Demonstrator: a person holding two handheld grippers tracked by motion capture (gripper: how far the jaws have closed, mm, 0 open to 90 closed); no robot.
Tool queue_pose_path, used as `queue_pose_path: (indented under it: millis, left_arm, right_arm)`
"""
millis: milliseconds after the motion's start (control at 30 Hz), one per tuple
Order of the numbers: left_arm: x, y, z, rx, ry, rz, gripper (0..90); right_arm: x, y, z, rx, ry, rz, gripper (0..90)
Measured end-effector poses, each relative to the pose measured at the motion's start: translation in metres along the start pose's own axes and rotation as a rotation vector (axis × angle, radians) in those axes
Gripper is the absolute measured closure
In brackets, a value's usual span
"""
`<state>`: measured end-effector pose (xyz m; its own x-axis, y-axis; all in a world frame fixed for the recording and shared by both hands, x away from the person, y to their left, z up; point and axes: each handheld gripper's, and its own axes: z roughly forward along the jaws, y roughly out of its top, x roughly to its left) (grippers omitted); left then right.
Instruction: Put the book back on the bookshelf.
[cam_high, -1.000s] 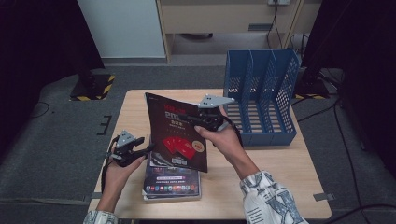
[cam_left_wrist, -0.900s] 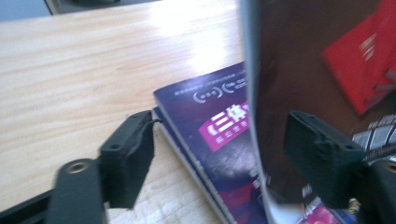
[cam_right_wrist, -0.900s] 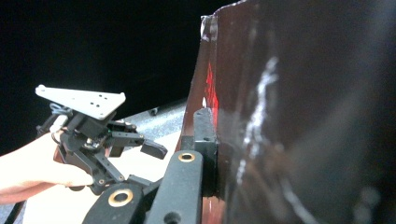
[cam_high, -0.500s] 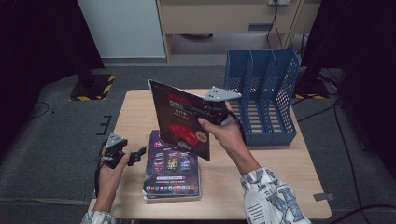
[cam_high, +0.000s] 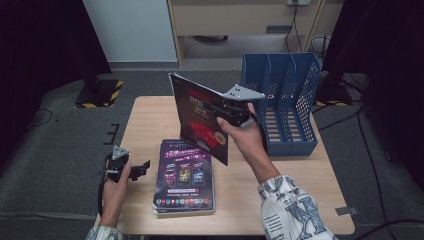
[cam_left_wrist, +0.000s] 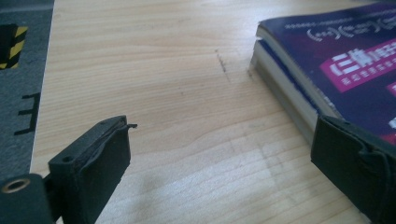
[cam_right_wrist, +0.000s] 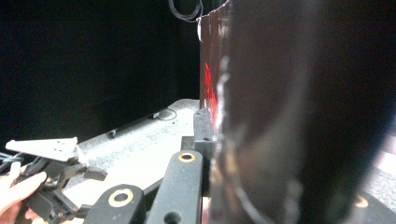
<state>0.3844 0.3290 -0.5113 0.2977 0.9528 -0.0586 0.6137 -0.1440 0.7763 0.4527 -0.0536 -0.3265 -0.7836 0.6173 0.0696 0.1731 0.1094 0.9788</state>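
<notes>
Held magazine (cam_high: 200, 117): dark, near-black cover with red graphic and pale lettering; stacked magazines (cam_high: 184, 175): purple top cover, magenta title band, white text, a row of small multicoloured icons along the near edge, white page edges; file rack (cam_high: 285, 100): blue, perforated walls; counter (cam_high: 145, 125): light wood grain; right gripper (cam_high: 234, 114): black body, grey plate; left gripper (cam_high: 131, 169): black; floor mat (cam_high: 95, 95): yellow-and-black hazard stripes; sleeve (cam_high: 287, 210): white with dark lettering print.

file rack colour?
Blue, the file rack, with perforated walls; clearest in the high view.
</notes>
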Motion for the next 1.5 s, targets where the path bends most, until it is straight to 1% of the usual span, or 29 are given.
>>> queue_pose_path:
  millis: [67, 167, 233, 300, 367, 467, 500, 533, 600, 667, 733, 767, 800, 833, 900, 1000, 1033, 1100, 1500]
  left_arm:
    - [0.0, 0.0, 0.001, 0.001, 0.004, -0.002, 4.3]
    - [0.001, -0.002, 0.003, 0.014, 0.014, -0.007, 4.4]
    - [0.002, -0.003, 0.003, 0.027, 0.023, -0.003, 4.4]
    - [0.004, -0.004, 0.004, 0.029, 0.039, -0.018, 4.4]
    - [0.006, -0.005, 0.004, 0.032, 0.046, -0.02, 4.4]
    - [0.008, -0.007, 0.006, 0.056, 0.056, -0.018, 5.0]
    - [0.009, -0.008, 0.007, 0.069, 0.062, -0.013, 5.0]
    - [0.009, -0.008, 0.007, 0.069, 0.062, -0.013, 5.0]
    - [0.009, -0.01, 0.01, 0.085, 0.07, 0.002, 5.0]
    - [0.008, -0.011, 0.013, 0.097, 0.072, 0.005, 5.0]
    - [0.007, -0.013, 0.016, 0.114, 0.076, 0.026, 5.0]
    - [0.006, -0.013, 0.017, 0.126, 0.082, 0.043, 4.9]
    - [0.005, -0.014, 0.017, 0.127, 0.082, 0.049, 4.1]
    - [0.006, -0.014, 0.018, 0.127, 0.075, 0.044, 4.0]
    - [0.006, -0.014, 0.018, 0.126, 0.073, 0.043, 3.7]
    - [0.007, -0.016, 0.019, 0.113, 0.067, 0.029, 2.7]
    - [0.007, -0.016, 0.019, 0.108, 0.065, 0.03, 1.9]
    - [0.006, -0.017, 0.019, 0.108, 0.07, 0.025, 1.5]
    - [0.002, -0.017, 0.02, 0.115, 0.063, 0.033, 0.0]
  right_arm:
    - [-0.001, 0.001, 0.0, -0.002, -0.005, 0.002, 86.9]
    - [-0.002, 0.005, -0.003, -0.006, -0.024, 0.005, 87.0]
    - [-0.004, 0.007, -0.004, -0.006, -0.036, 0.008, 86.9]
    - [-0.006, 0.01, -0.007, -0.007, -0.046, 0.009, 86.9]
    - [-0.007, 0.011, -0.008, -0.008, -0.05, 0.01, 86.9]
    - [-0.01, 0.014, -0.012, -0.014, -0.063, 0.015, 86.9]
    - [-0.011, 0.015, -0.013, -0.016, -0.068, 0.014, 86.9]
    - [-0.011, 0.015, -0.013, -0.016, -0.068, 0.014, 86.9]
    - [-0.013, 0.016, -0.016, -0.017, -0.077, 0.019, 86.9]
    - [-0.014, 0.017, -0.018, -0.017, -0.082, 0.024, 86.9]
    - [-0.016, 0.018, -0.02, -0.018, -0.084, 0.028, 86.9]
    - [-0.017, 0.019, -0.021, -0.019, -0.087, 0.029, 86.9]
    - [-0.018, 0.02, -0.022, -0.024, -0.09, 0.032, 86.9]
    - [-0.018, 0.02, -0.023, -0.023, -0.09, 0.035, 86.9]
    - [-0.019, 0.021, -0.024, -0.024, -0.094, 0.032, 86.9]
    - [-0.021, 0.024, -0.027, -0.03, -0.103, 0.033, 86.9]
    - [-0.021, 0.025, -0.028, -0.03, -0.109, 0.037, 86.9]
    - [-0.023, 0.027, -0.031, -0.034, -0.115, 0.043, 86.9]
    - [-0.035, 0.035, -0.051, -0.045, -0.174, 0.062, 86.9]
